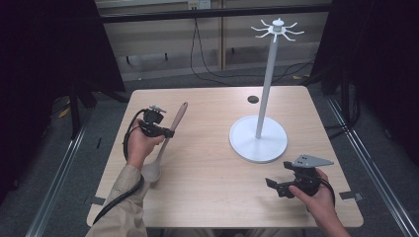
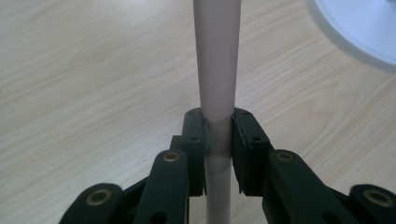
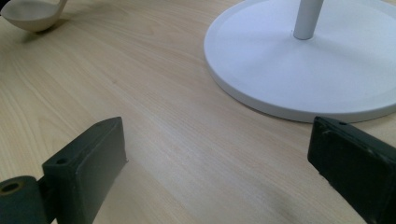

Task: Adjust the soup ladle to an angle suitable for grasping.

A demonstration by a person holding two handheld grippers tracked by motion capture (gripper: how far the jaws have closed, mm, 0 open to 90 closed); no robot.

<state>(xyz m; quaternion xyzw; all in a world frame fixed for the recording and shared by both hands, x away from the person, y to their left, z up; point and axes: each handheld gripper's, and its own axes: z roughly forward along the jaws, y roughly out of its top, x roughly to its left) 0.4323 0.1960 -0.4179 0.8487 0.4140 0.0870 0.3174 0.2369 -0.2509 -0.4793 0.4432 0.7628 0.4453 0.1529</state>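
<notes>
A pale beige ladle (image 1: 168, 140) lies on the wooden table (image 1: 207, 192), bowl toward the person, handle pointing away. My left gripper (image 1: 169, 133) is shut on the ladle's handle (image 2: 217, 70); its two black pads press the shaft from both sides. A white stand (image 1: 258, 138) with a round base, a tall pole and hooks at the top (image 1: 277, 28) rises right of centre. My right gripper (image 1: 271, 183) hovers near the front right of the table, open, with nothing between its jaws. The right gripper view shows the stand's base (image 3: 299, 70) and the ladle's bowl (image 3: 32, 16).
A small black disc (image 1: 253, 99) lies on the table behind the stand. Cables trail on the floor beyond the far edge. Dark curtains flank both sides.
</notes>
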